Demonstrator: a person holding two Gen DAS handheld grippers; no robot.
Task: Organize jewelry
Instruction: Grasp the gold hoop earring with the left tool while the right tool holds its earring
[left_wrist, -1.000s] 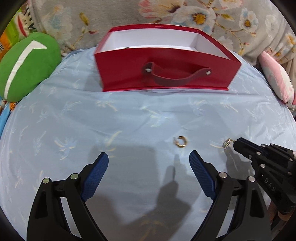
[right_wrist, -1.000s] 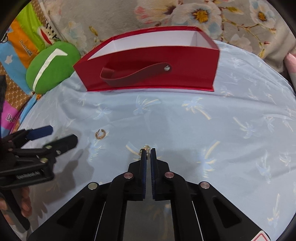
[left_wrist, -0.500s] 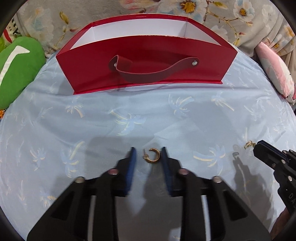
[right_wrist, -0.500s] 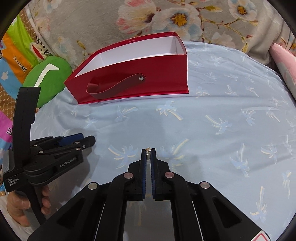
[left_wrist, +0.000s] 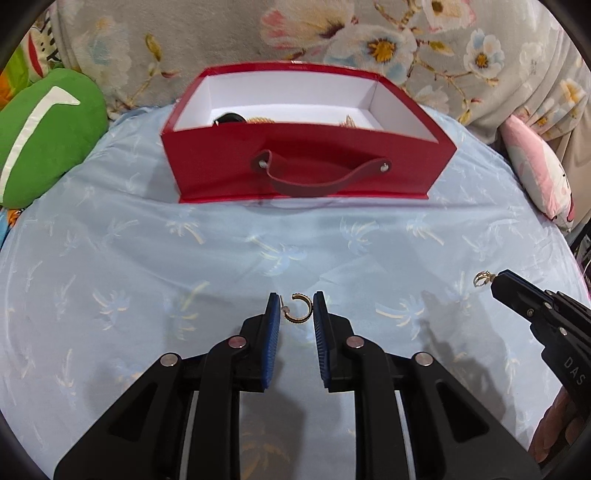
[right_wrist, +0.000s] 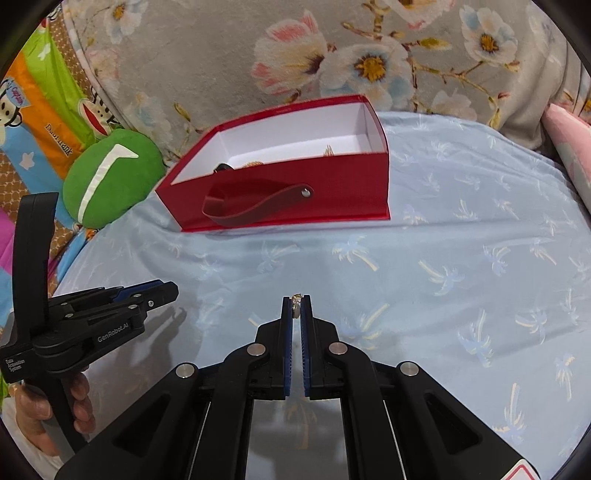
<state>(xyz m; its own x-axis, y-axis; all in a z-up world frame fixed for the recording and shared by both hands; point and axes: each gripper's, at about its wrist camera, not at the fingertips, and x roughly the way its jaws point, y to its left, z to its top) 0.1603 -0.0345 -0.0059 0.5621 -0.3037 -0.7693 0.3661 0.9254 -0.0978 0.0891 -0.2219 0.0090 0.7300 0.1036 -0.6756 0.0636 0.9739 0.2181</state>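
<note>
A green cushion (left_wrist: 44, 136) lies at the far left on the pale blue sheet (left_wrist: 147, 266), and just to its right stands the red box (left_wrist: 306, 173) with its strap handle facing forward — a dark round item and some gold pieces show over its near wall on the white floor inside. In front of the box, the left gripper (left_wrist: 296, 312) has just been closing and now clamps a gold hoop earring (left_wrist: 298, 309) between its blue pads, the post of the earring against the left pad. Further right, the right gripper (left_wrist: 493, 282) is pressed together on a small gold ring (left_wrist: 481, 277), which sticks out from its tip above the sheet. A pink cushion (left_wrist: 543, 173) sits at the far right edge.
</note>
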